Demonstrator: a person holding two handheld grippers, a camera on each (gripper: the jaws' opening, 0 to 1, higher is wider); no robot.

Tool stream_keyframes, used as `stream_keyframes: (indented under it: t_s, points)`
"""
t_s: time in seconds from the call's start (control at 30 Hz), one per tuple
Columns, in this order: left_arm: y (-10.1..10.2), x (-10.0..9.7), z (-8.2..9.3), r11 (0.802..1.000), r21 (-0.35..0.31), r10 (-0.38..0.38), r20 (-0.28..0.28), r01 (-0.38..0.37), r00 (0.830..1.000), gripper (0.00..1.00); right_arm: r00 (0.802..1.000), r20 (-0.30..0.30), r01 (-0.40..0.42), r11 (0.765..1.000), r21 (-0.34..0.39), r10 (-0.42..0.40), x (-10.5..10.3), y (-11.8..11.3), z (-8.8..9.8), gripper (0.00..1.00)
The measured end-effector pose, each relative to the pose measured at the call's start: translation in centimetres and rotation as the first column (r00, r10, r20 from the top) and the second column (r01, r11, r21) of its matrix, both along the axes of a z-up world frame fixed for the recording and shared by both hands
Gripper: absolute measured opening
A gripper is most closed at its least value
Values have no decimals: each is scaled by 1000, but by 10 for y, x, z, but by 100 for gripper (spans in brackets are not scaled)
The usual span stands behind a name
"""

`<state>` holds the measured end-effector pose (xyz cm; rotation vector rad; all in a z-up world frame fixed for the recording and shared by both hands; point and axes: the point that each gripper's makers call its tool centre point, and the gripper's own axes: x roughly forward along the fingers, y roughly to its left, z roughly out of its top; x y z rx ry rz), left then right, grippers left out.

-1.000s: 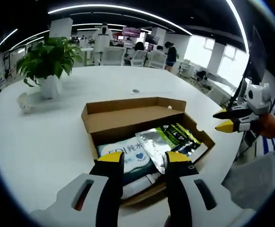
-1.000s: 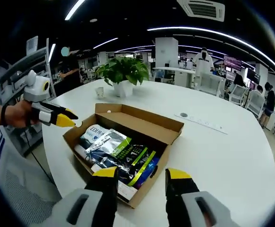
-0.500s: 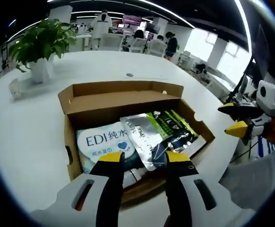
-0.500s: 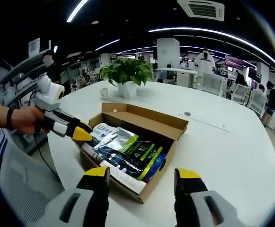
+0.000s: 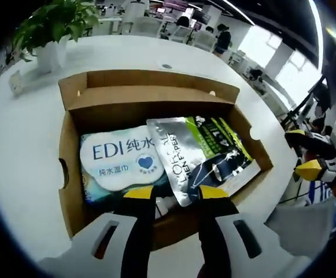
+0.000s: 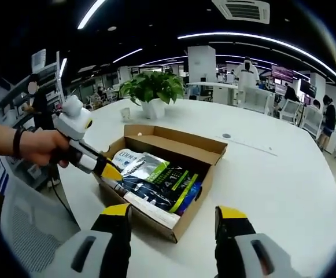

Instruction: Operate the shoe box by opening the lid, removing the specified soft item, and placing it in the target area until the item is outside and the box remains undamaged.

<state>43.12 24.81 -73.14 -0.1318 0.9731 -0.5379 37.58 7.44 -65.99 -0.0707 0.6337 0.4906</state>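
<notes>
Over the shoe box's [image 5: 69, 191] near wall the left gripper [image 5: 176, 194] is held spread above the EDI wet-wipes pack [image 5: 121, 159], the right gripper [image 6: 174, 213] likewise spread and empty; the lid [image 5: 150, 98] is judged opened, removal and placement outstanding.

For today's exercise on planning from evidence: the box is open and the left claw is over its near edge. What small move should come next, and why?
Probably lower the left claw onto the white wipes pack and close. The shoe box lid is already folded back, the claw is open, and the soft pack lies just ahead of its tips.
</notes>
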Motion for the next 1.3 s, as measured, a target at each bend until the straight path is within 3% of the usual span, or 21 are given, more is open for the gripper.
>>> stream_keyframes:
  t_s: [0.1,0.17,0.2,0.3,0.37,0.77,1.3]
  points:
    - [-6,-1,-1,1000,-2,-5,-8,5,1000,24,1000,-6,6,1000,5,-6,-3,-1,-1,56]
    - [-7,-3,-5,1000,7,-1,-28,2,1000,15,1000,-10,3,1000,4,-3,-5,0,-3,56]
    - [-5,-3,-7,999,-7,53,-59,-54,997,14,1000,-16,4,1000,8,-4,-7,0,-4,56]
    - [-2,0,-6,998,1,58,-45,-58,997,4,1000,-24,8,1000,11,-7,-9,0,-6,56]
    - [0,1,-4,998,0,61,-38,-61,997,2,1000,-28,5,1000,12,-5,-10,0,-6,55]
    - [14,2,-2,998,30,65,-37,-64,997,1,998,-61,-5,995,103,12,12,29,-2,54]
    - [18,-3,-9,998,63,27,-41,-24,999,1,984,-157,-69,993,97,84,48,60,-32,51]
